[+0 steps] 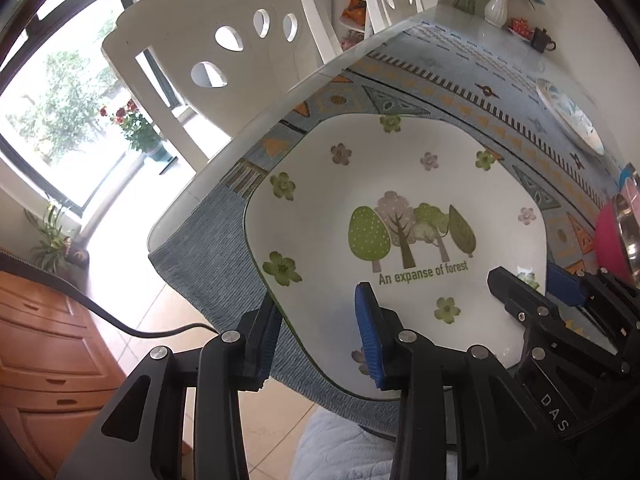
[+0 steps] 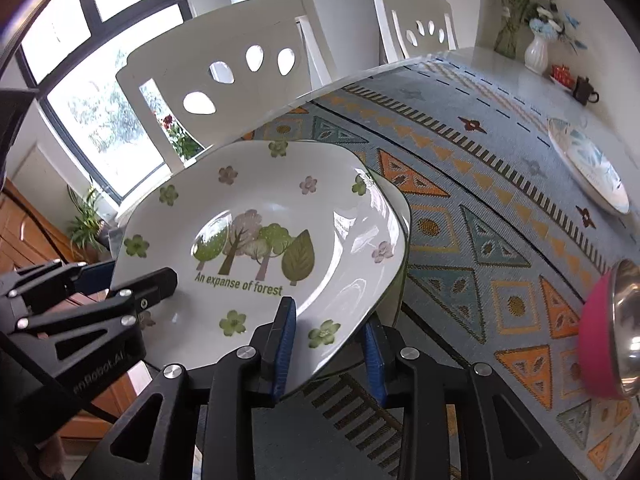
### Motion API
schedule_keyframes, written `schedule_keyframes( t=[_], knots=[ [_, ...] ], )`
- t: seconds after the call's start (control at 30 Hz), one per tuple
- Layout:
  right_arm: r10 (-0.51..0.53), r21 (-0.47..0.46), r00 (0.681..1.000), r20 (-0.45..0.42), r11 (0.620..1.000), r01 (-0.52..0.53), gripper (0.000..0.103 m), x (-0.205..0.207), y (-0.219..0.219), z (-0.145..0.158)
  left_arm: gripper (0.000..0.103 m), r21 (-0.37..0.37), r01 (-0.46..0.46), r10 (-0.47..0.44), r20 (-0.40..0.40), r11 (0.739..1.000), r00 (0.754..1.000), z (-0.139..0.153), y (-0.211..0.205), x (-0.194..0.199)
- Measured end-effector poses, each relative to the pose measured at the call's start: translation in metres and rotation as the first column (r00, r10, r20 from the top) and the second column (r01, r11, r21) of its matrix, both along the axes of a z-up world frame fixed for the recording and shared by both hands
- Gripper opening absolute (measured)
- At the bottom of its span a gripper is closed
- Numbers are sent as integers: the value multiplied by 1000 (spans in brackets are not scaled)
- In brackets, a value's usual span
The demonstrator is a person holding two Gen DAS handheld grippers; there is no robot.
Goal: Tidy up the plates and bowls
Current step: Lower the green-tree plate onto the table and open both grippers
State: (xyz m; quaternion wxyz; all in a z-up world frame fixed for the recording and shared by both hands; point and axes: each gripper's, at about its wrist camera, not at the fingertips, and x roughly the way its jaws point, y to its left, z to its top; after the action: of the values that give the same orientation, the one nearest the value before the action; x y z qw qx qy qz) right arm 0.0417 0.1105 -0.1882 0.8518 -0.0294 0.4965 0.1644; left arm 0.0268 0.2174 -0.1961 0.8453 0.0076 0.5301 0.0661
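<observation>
In the left wrist view, the white square ceramic plate with the tree print and the words "An expanse of forest" (image 1: 400, 216) filled the middle, over the near corner of the tabletop (image 1: 452, 12) with its blue patterned woven mat (image 1: 460, 92). The left gripper (image 1: 320, 340) straddled the plate's near-left rim, one blue pad above the face and the other below the edge, pinching it. The right gripper (image 1: 560, 284) reached in from the right at the plate's near-right corner; how its jaws stood was hard to tell from here. A pink bowl with a steel lining (image 1: 618, 236) showed partly at the right edge, and a round plate with blue leaf print (image 1: 568, 116) lay farther back on the mat. A white vase of flowers (image 1: 496, 8) and a small dark teapot (image 1: 542, 40) stood at the far end, with white chairs (image 1: 224, 44) beyond.

The right wrist view showed what the first did not: the printed plate (image 2: 260, 248) was tilted, its left side raised, with a second white plate (image 2: 402, 216) under its right edge. The right gripper (image 2: 328, 344) clamped the near rim between its blue pads. The left gripper (image 2: 120, 284) held the left rim. The pink bowl (image 2: 608, 324) lay on its side at the right, well apart from the plates, and the leaf plate (image 2: 588, 164) sat far back.
</observation>
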Motion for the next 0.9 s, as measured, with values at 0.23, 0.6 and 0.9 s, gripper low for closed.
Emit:
schedule_keyframes(
  t=[0.23,0.6,0.9],
  knots=[
    [-17,-43,1000,-10,999,16,32,0,2,2,37,50,18,-17,-19,999,1000,0,-2,3],
    [-60,-62,998,-7,996,59,34,4,-10,6,36,94,76,-73,-42,993,996,7,-9,8],
    [-186,42,982,-17,982,187,34,7,-57,28,36,-2,56,-56,48,998,997,72,17,19]
  ],
)
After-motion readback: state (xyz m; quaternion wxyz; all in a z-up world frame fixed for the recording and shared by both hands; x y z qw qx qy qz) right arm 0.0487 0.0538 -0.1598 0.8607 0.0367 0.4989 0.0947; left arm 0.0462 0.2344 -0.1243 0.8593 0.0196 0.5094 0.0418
